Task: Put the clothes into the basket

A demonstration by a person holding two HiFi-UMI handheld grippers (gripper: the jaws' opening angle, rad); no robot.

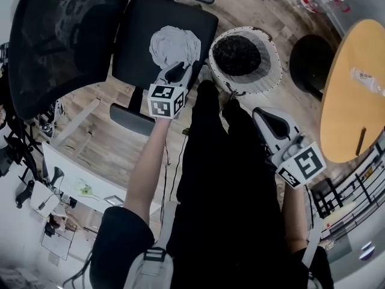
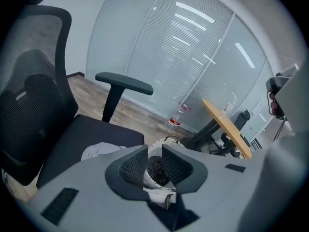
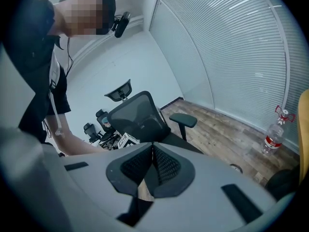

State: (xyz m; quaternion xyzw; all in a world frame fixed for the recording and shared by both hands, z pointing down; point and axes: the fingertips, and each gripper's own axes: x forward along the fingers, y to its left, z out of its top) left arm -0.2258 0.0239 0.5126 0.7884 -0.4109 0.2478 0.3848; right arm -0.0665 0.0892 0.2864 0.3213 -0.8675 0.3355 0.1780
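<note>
The person wears a black short-sleeved top (image 1: 120,236) and black trousers (image 1: 222,179), with a pale grey buckled strap (image 1: 153,259) at the waist. The left gripper (image 2: 155,153) and right gripper (image 3: 152,151) have smooth grey shells and black mesh-textured pads (image 2: 134,167). Each carries a white marker cube (image 1: 165,100) printed with black squares.

A black office chair (image 1: 135,47) with a mesh back fills the upper left of the head view and stands on a wooden floor (image 1: 90,110). A round wooden table (image 1: 352,101) is at the right edge. A plastic bottle (image 1: 308,2) with a red label is near the top right corner.
</note>
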